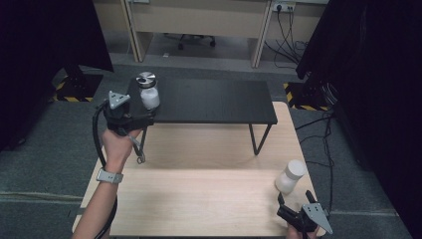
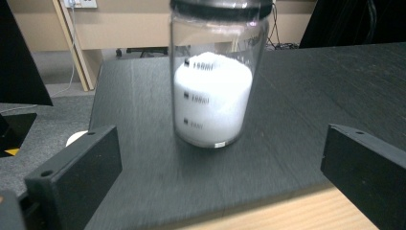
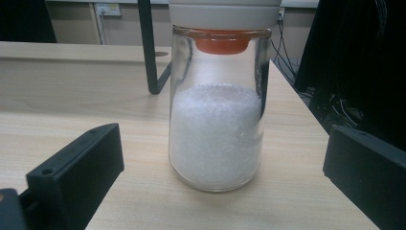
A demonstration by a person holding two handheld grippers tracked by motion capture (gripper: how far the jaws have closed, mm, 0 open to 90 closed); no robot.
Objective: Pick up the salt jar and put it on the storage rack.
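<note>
A glass jar with a silver lid (image 1: 148,91), about half full of white powder, stands at the near left corner of the black shelf (image 1: 214,102). In the left gripper view that jar (image 2: 214,91) stands just beyond the jaws. My left gripper (image 1: 144,118) is open just in front of it, not touching. A second jar with a white cap (image 1: 290,176) holds white grains and stands on the wooden table (image 1: 199,194) at the right. The right gripper view has this jar (image 3: 218,124) upright ahead of the jaws. Just short of it, my right gripper (image 1: 287,208) is open.
The black shelf rests on thin black legs (image 1: 260,138) above the back half of the wooden table. Cables (image 1: 326,149) trail over the floor at the right. A desk (image 1: 199,20) and dark curtains stand beyond the table.
</note>
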